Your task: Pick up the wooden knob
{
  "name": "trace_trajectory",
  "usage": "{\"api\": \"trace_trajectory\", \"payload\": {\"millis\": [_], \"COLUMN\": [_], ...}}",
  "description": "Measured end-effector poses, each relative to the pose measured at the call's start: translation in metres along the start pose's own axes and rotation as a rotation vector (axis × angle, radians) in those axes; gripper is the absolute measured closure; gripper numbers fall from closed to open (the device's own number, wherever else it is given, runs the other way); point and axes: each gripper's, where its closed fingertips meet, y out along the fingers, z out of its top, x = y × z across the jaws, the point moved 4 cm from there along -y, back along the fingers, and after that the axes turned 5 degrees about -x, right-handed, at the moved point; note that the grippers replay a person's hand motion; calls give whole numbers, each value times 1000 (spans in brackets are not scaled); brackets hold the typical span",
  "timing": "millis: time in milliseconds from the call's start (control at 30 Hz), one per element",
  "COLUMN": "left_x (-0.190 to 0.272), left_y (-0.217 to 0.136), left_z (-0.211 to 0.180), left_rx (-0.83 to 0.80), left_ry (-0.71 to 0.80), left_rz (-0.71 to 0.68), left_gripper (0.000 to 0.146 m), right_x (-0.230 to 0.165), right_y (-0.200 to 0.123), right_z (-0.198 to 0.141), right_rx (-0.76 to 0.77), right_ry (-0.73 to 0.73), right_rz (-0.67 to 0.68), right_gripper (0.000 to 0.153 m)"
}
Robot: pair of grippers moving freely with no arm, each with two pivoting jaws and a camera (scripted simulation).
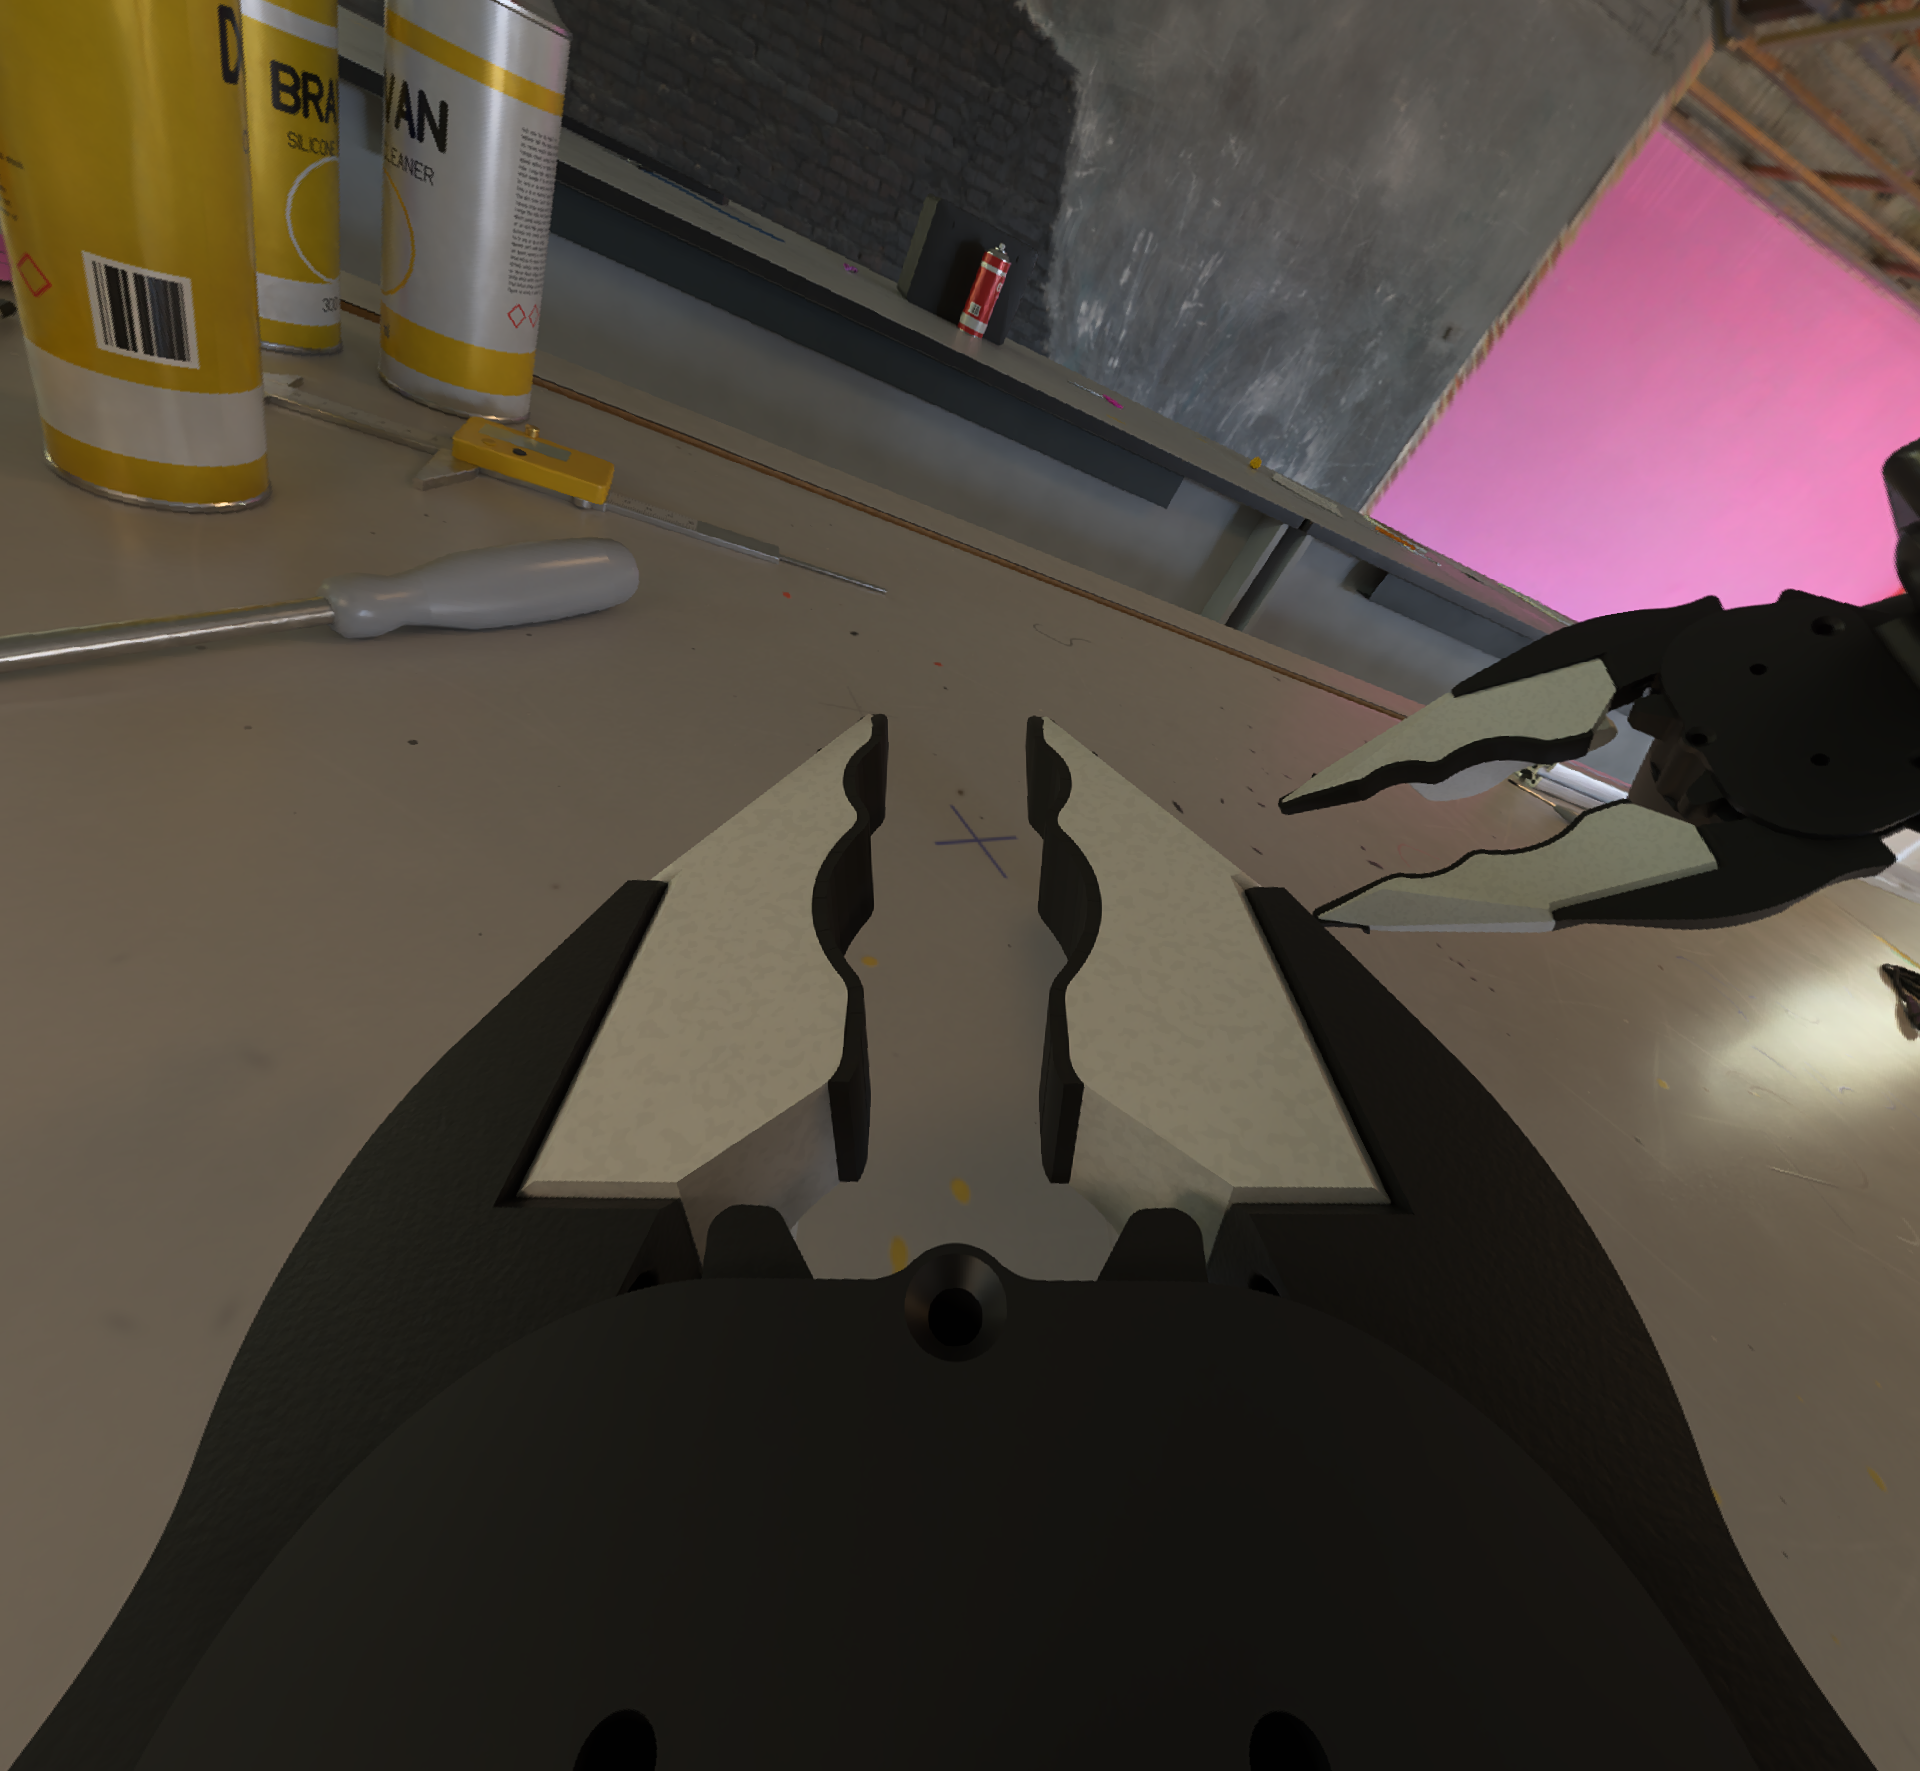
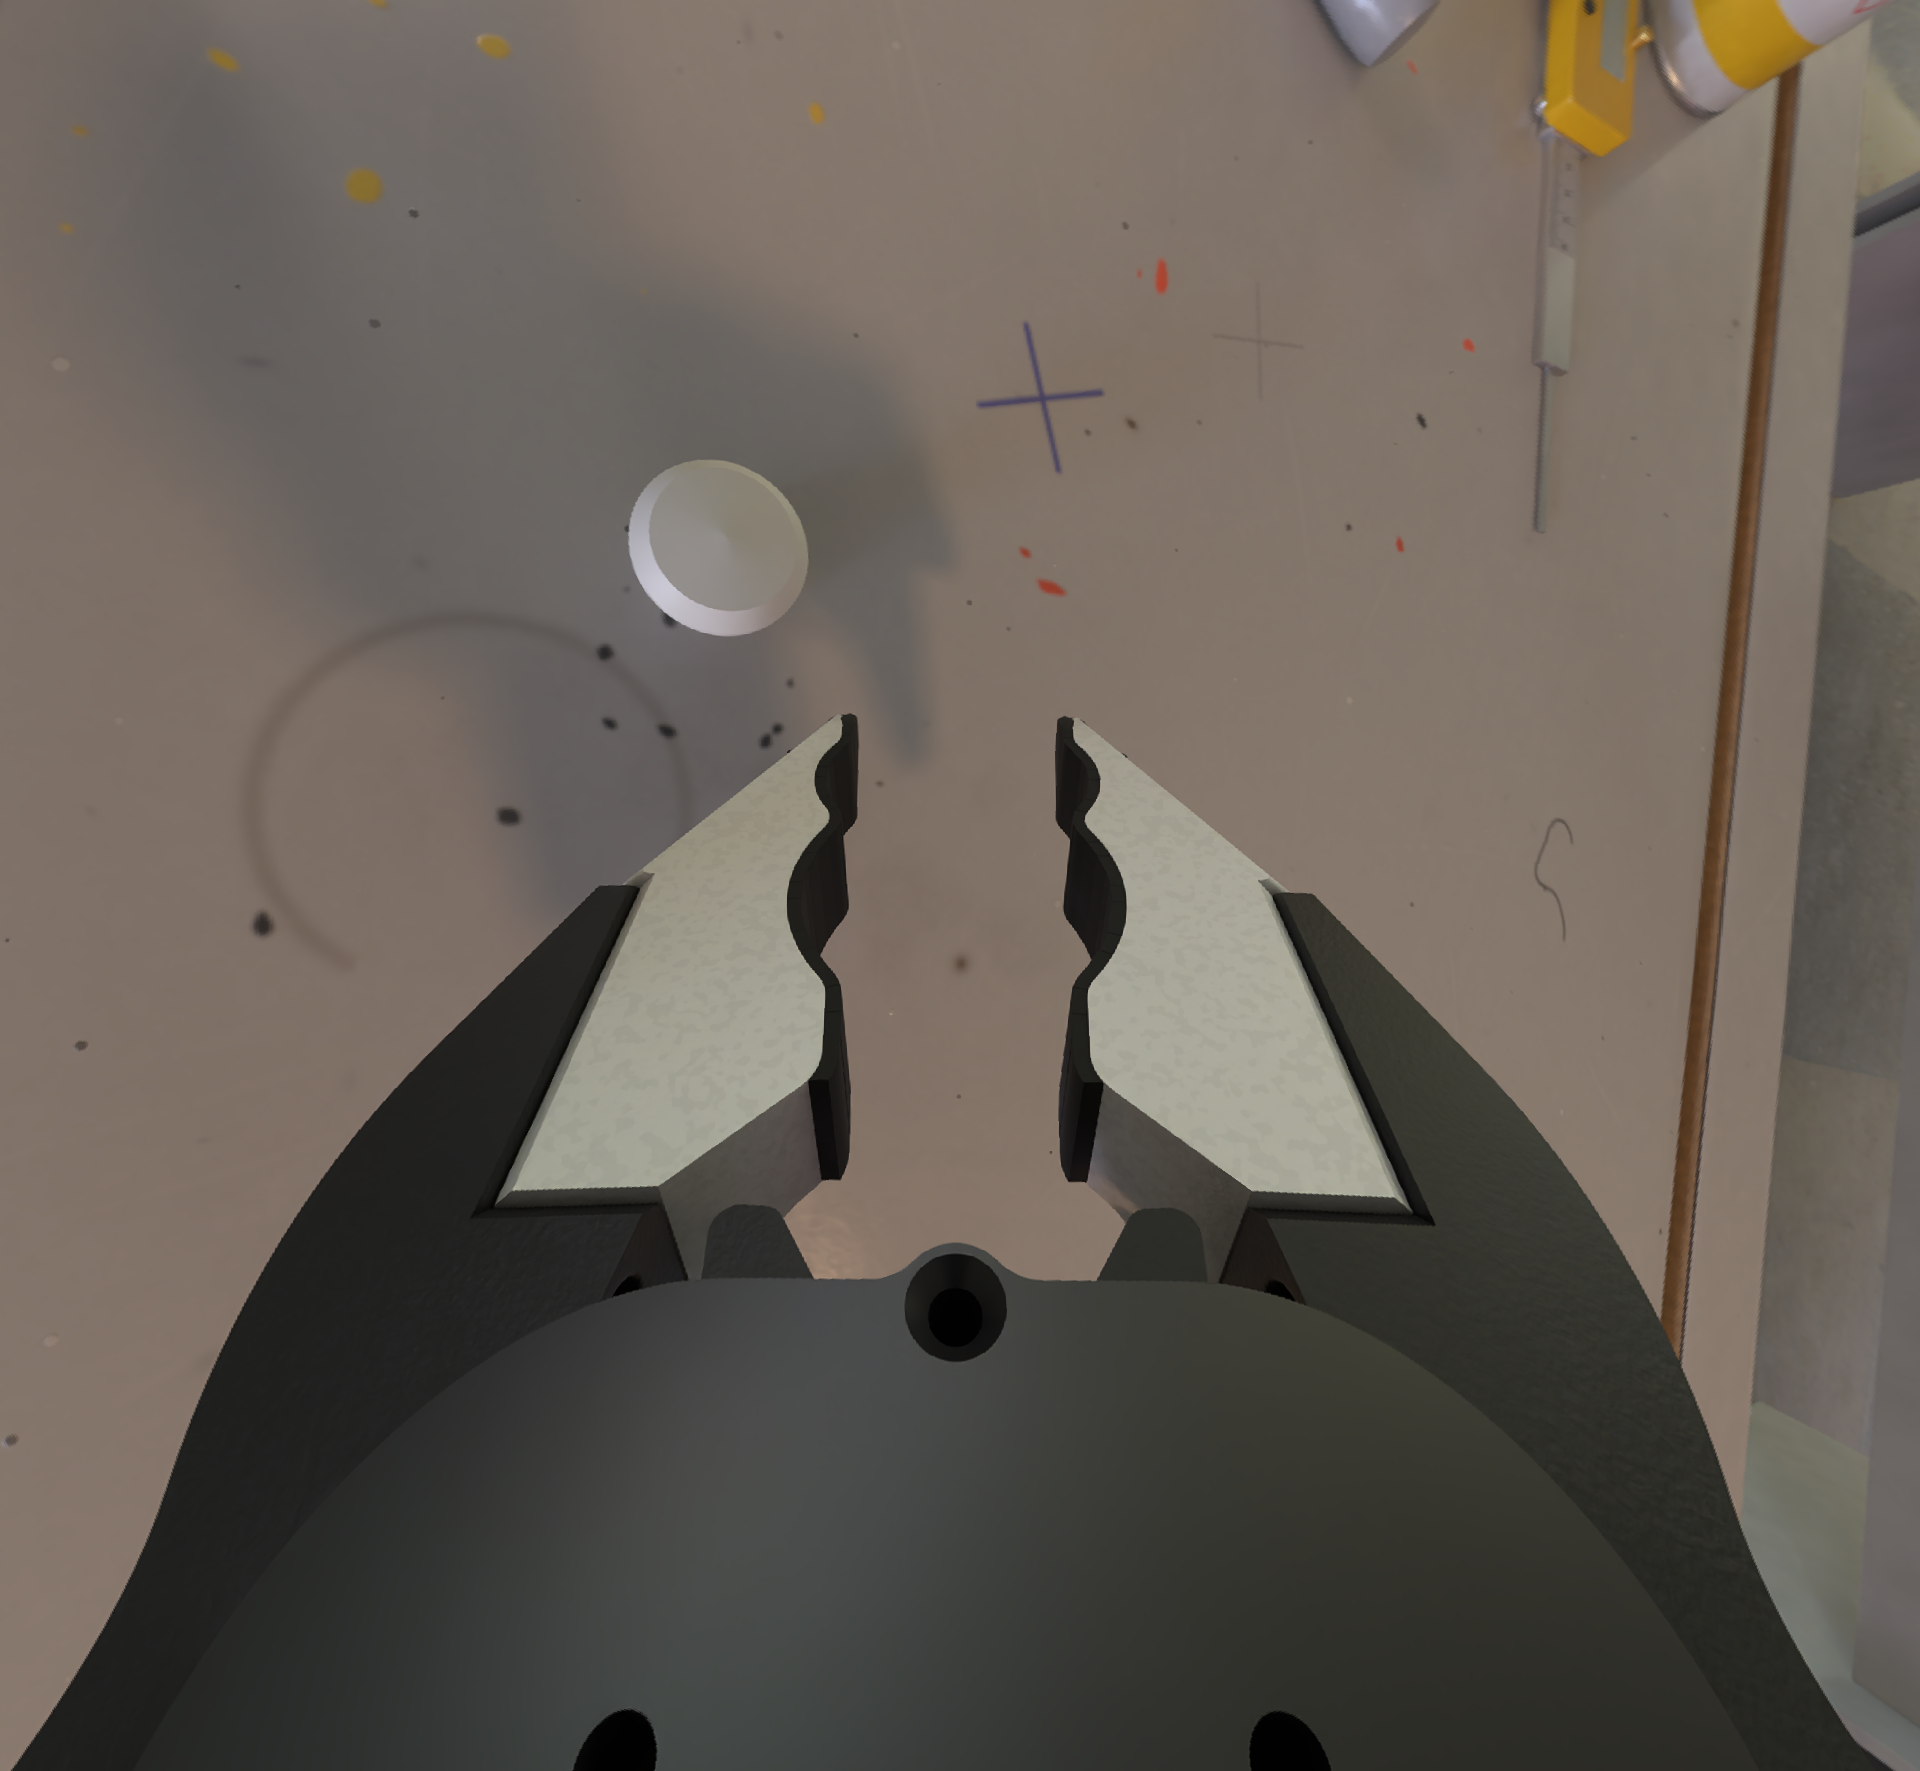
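Note:
The knob [image 2: 717,547] is a pale round disc with its flat face up, on the spattered table [image 2: 416,890]. It lies ahead and to the left of my right gripper [image 2: 956,724], which is open, empty and looks straight down from above. My left gripper [image 1: 956,724] is open and empty, low over the table and pointing at a blue cross mark [image 1: 977,841]. The right gripper also shows at the right of the left wrist view [image 1: 1304,857], where a pale patch between its fingers may be the knob.
Three yellow and silver spray cans [image 1: 135,163] stand at the left. A grey-handled screwdriver [image 1: 488,583] and a yellow caliper [image 1: 535,459] lie beside them. The caliper [image 2: 1590,48] and the table's wooden edge strip [image 2: 1725,682] show at the right of the right wrist view.

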Motion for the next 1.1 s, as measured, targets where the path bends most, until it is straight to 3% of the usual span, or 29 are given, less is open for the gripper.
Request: {"api": "trace_trajectory", "payload": {"millis": [400, 867, 1100], "left_x": [-6, -7, -7], "left_y": [-5, -4, -4], "left_z": [4, 4, 4], "left_rx": [33, 30, 31], "left_ry": [-4, 2, 2], "left_rz": [39, 46, 44], "left_gripper": [120, 120, 120], "right_x": [-5, -5, 0], "right_y": [-4, -1, -6], "right_z": [-17, -22, -38], "right_rx": [64, 73, 72], "right_ry": [51, 67, 193], "right_rz": [-190, -253, -302], "right_gripper": [117, 118, 118]}}
